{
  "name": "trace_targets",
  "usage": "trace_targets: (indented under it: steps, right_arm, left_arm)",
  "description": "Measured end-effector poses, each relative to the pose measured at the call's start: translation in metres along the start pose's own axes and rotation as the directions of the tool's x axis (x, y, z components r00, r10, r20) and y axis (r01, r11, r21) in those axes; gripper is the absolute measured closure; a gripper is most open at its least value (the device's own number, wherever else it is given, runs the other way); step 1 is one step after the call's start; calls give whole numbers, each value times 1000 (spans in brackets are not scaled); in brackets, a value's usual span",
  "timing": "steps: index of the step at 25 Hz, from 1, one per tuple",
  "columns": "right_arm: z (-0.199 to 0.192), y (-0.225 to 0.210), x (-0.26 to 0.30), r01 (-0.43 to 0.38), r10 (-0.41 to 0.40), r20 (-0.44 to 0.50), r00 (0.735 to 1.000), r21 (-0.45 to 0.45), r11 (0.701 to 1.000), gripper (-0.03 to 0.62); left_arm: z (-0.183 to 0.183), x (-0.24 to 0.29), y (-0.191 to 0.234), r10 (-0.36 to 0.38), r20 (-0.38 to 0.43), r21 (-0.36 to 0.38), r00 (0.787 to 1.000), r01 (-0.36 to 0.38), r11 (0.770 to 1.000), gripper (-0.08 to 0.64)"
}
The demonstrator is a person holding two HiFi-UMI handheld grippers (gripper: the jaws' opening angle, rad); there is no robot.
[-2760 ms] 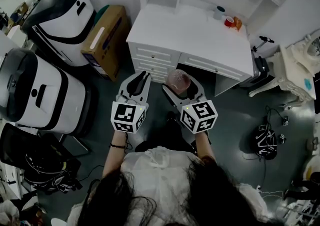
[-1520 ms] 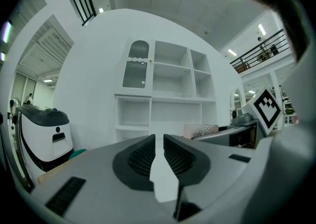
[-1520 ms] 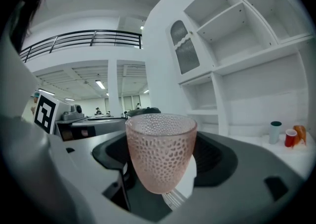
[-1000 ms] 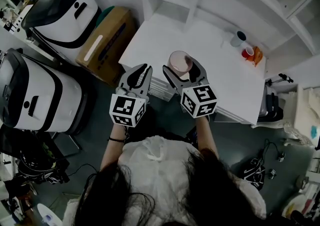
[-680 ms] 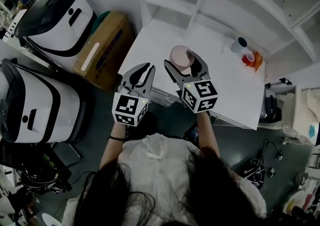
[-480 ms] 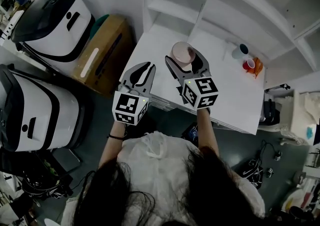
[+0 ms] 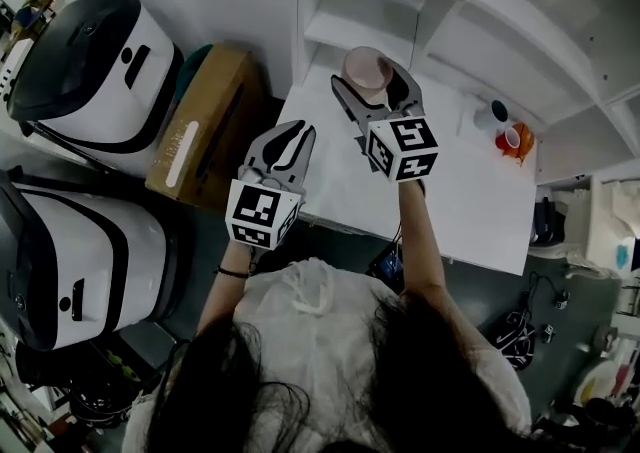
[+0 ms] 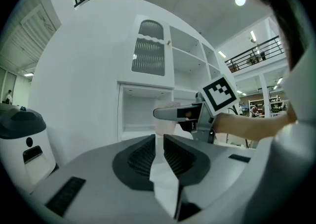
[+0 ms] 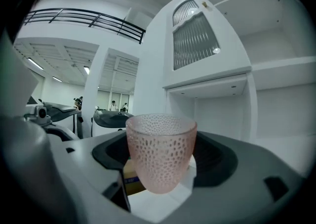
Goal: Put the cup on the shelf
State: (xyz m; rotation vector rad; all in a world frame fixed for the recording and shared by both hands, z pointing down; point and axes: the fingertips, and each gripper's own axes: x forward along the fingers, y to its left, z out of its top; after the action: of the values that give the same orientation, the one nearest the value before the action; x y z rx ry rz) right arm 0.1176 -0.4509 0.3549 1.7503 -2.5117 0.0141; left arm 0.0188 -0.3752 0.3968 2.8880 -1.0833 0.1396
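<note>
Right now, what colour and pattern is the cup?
The cup is translucent pale pink, covered in small dots; right gripper view shows it best.

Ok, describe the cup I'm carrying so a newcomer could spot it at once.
Find the white desk under the shelf unit; the right gripper hangs over its back left corner. The cup stands upright between its jaws. It is pale pink, see-through and dimpled all over, unlike the white cup and red cup standing on the desk's back right.
</note>
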Motion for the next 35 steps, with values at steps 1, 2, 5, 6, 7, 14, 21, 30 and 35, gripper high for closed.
trace_targets:
  steps: [1, 2, 5, 6, 7, 14, 21, 30, 35]
  right_arm:
    - [1, -4, 11, 9, -9, 0, 1000, 3, 1000, 241]
    - [2, -9, 22, 18, -18, -1, 1000, 6, 1000, 241]
    - [3, -24, 52, 46, -46, -8, 999, 0, 999, 241]
    - [2, -30, 61, 56, -56, -13, 998, -5, 998, 241]
    - [2, -37, 71, 65, -66, -18, 998, -10, 998, 241]
    - [-7, -80, 129, 134, -134, -46, 990, -6, 991, 241]
    - [-20, -117, 175, 172, -170, -88, 981, 22, 985, 241]
    - [-40, -135, 198, 204, -194, -169, 966, 43, 978, 241]
    - [-47, -137, 200, 204, -192, -198, 961, 45, 978, 241]
  left_arm:
    - [0, 4, 7, -4, -1, 1, 1000, 4, 1000, 499]
    - [0, 7, 14, -7, -2, 0, 1000, 7, 1000, 499]
    - [-3, 17, 31, -14, -11, -12, 1000, 14, 1000, 499]
    - [-5, 20, 34, -17, -15, -17, 1000, 17, 1000, 499]
    - [-7, 22, 38, -20, -20, -20, 1000, 20, 1000, 499]
    - [-18, 29, 57, -33, -43, -34, 999, 32, 999, 499]
    - [-21, 29, 74, -16, -51, -36, 999, 14, 999, 499]
    - [-27, 21, 83, 6, -70, -44, 998, -9, 999, 499]
    - [-30, 16, 82, 13, -73, -48, 997, -16, 999, 499]
